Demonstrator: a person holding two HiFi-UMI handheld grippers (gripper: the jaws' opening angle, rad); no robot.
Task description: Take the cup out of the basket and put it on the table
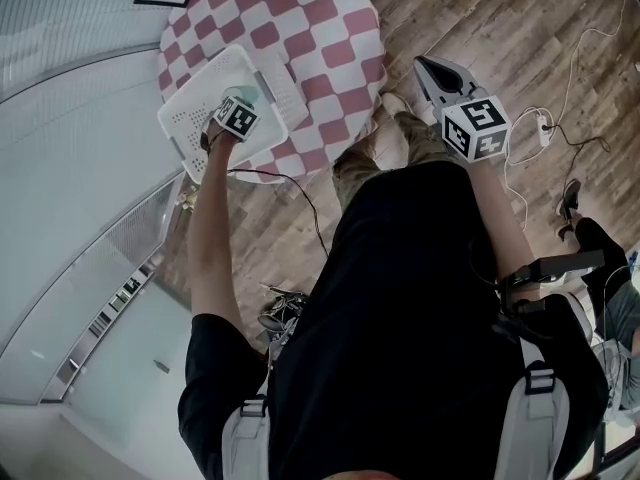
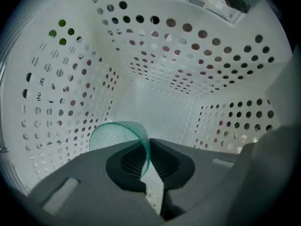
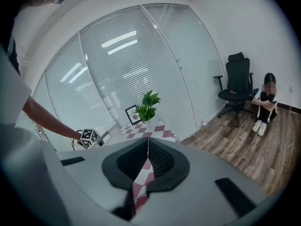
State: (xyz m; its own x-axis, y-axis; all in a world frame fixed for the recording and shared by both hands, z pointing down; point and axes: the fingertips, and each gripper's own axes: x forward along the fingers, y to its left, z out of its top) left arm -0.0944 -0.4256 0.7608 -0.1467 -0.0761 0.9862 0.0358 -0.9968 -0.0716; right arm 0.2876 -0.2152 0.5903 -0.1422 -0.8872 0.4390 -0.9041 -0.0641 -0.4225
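Rim of cup point(image 2: 115, 134) is clamped by left gripper point(image 2: 149, 141), pointed down into basket point(image 2: 164, 69) at table's point(image 1: 330, 28) left edge; cup axis seemingly upright; right gripper point(image 3: 148, 142) is closed empty, well apart.

The left arm point(image 1: 205, 228) stretches forward, and its left gripper point(image 2: 148, 144) points straight down inside the basket point(image 1: 190, 118), jaws pinched on the cup point(image 2: 115, 132) wall. The right gripper point(image 3: 148, 141) hangs well right of the basket, tilted slightly down, jaws seemingly together and empty.
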